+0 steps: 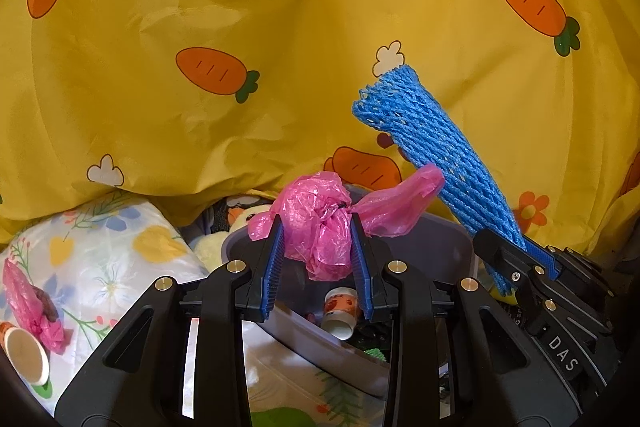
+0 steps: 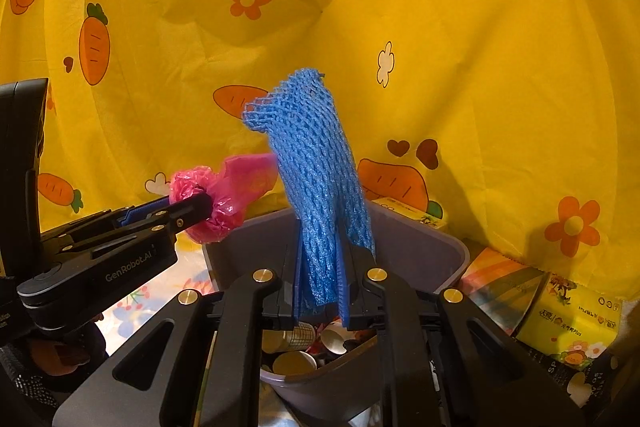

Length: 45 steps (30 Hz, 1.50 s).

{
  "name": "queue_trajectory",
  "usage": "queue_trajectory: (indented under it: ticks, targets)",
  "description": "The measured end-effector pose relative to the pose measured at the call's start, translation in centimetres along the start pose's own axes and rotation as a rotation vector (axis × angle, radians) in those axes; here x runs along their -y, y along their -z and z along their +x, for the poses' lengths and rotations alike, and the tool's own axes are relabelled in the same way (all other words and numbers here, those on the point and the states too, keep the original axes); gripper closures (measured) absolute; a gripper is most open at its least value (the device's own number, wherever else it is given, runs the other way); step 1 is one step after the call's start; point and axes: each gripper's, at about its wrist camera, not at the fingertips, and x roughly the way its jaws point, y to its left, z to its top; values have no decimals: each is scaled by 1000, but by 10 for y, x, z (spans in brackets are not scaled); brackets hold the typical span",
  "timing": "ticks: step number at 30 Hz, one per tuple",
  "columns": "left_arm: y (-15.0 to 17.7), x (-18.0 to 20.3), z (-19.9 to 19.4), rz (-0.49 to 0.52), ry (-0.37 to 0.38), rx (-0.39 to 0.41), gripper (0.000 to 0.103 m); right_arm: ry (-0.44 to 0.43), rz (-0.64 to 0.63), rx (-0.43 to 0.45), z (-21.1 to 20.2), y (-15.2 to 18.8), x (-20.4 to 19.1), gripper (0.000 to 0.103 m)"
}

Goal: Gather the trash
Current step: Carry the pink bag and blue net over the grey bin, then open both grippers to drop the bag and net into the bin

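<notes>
My left gripper (image 1: 318, 239) is shut on a crumpled pink plastic bag (image 1: 320, 223) and holds it above the grey bin (image 1: 436, 247). My right gripper (image 2: 322, 267) is shut on a blue foam net sleeve (image 2: 316, 167) that stands up from its jaws over the same bin (image 2: 424, 247). The bin holds several paper cups (image 2: 292, 363). In the left wrist view the right gripper (image 1: 516, 259) and the blue sleeve (image 1: 432, 147) are at the right. In the right wrist view the left gripper (image 2: 192, 211) with the pink bag (image 2: 216, 203) is at the left.
A yellow carrot-print cloth (image 1: 280, 27) hangs behind everything. At the left of the left wrist view a floral sheet (image 1: 104, 259) bears another pink bag (image 1: 32, 311) and a paper cup (image 1: 24, 355). Yellow packets (image 2: 568, 319) lie right of the bin.
</notes>
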Motion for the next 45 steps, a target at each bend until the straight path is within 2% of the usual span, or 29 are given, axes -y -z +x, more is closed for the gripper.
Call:
queue_trajectory:
  ticks: [17, 27, 30, 32, 33, 34, 36, 40, 45]
  targets:
    - [8, 0, 28, -22, 23, -44, 72, 9, 10, -39, 22, 6, 9, 88]
    - [14, -3, 41, -44, 50, -73, 71, 4, 10, -61, 32, 12, 11, 83]
    - [16, -3, 44, -46, 61, -77, 71, 2, 3, -68, 36, 13, 10, 77]
    - [17, -5, 45, -52, 66, -79, 66, 2, -1, -74, 39, 14, 10, 66]
    - [17, -6, 46, -53, 63, -78, 59, 4, 0, -77, 39, 15, 10, 62]
    - [18, -7, 45, -53, 48, -72, 46, 8, 1, -77, 40, 16, 11, 57]
    - [19, -11, 42, -65, 25, -50, 31, 20, 5, -77, 40, 18, 14, 53]
    - [20, -22, 38, -98, 16, -40, 22, 32, 30, -73, 40, 19, 20, 42]
    - [22, -28, 35, -103, -13, -44, 21, 32, 27, -63, 39, 18, 15, 33]
